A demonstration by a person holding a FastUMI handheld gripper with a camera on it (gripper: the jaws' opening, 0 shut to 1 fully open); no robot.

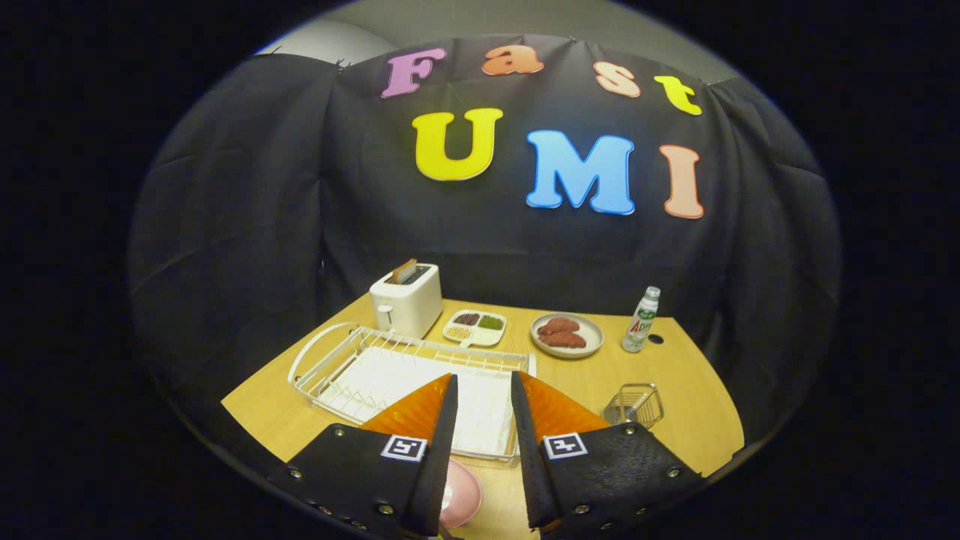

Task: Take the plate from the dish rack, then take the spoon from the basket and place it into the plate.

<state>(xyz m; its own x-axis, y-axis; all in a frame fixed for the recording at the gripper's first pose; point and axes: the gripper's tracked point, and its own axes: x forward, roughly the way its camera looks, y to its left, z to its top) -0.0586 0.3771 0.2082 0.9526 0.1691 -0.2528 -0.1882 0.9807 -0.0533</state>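
1. Gripper view: the gripper (484, 386) hangs above the near end of a wooden table (697, 405), fingers spread w/ a clear gap and pinching nothing.
2. The pink plate (461, 499) lies flat on the table under the fingers, close to the left finger's base, partly hidden by it (whether a spoon rests in it can't be told).
3. The white wire dish rack (352, 360) sits just ahead of the fingertips, a white mat inside it; its near edge runs across the gap between the fingers.
4. A small wire basket (634, 405) stands just right of the right fingertip, apart from the rack; contents too small to make out.
5. Beyond the rack: a white toaster (406, 301) w/ a slice of toast (405, 270) sticking up from a slot, a divided tray (475, 328) of grains or beans, and a grey plate (568, 335) w/ two reddish-brown pieces of food.
6. Far right: a small bottle (641, 321), upright, its label printed in green and red (lettering too small to read).
7. Each finger carries a square black-and-white marker tag near its base.
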